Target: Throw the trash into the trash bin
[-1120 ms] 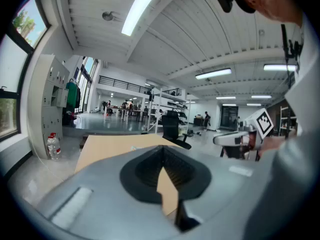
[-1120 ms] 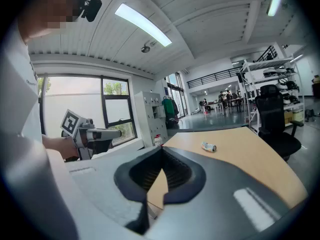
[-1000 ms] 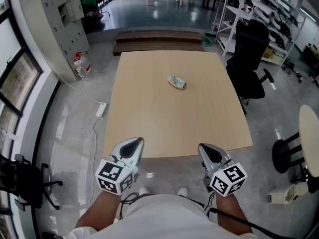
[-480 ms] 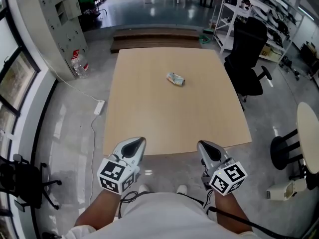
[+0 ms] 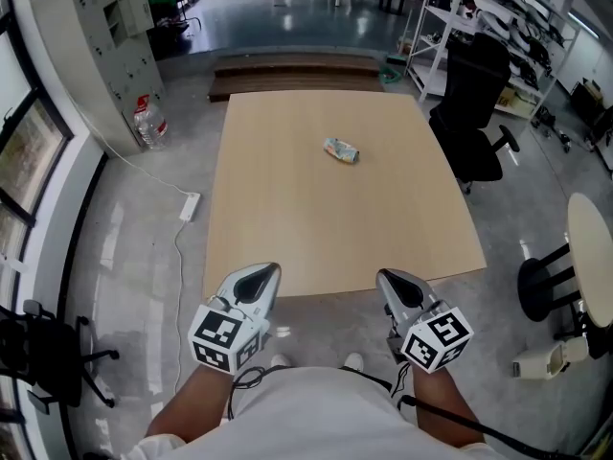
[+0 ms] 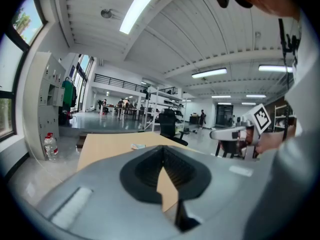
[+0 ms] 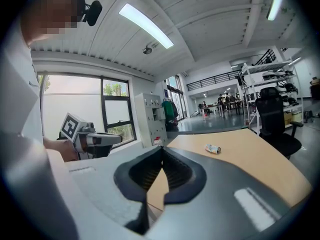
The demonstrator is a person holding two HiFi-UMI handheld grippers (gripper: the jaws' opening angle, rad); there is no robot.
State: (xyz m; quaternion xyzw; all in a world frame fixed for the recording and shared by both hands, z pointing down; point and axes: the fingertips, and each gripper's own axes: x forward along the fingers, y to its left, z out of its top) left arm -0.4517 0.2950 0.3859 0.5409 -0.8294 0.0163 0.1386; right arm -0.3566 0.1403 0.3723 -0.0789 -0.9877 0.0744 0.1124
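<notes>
- The trash is a small, crumpled, pale can-like piece with greenish print (image 5: 341,150). It lies on its side on the light wooden table (image 5: 287,238), past the middle toward the far edge and alone on the bare top.
- It is well apart from both grippers, which hang at the near edge of the table.
- The left gripper (image 5: 261,274) has its jaws pressed together, and its own view shows nothing between them.
- The right gripper (image 5: 391,281) is the same — jaws closed tip to tip, with only the table top visible beyond them.
- Handling, as a judgement: the piece looks light and thin-walled, already dented, so it should give under a firm squeeze rather than resist. It seems neither fragile nor heavy.
- The right gripper view shows one rounded end on the piece (image 7: 213,148). It may therefore roll or skid on the smooth top if nudged from one side only.
- Where to hold: across the short middle of the body, one jaw on each long flank. The jaws need to be spread first and brought low to the table — the ends look a poorer hold.
- No trash bin shows in any view, so where the piece must go cannot be told from here.
- A black office chair (image 5: 474,113) stands just beside the table's right edge.
</notes>
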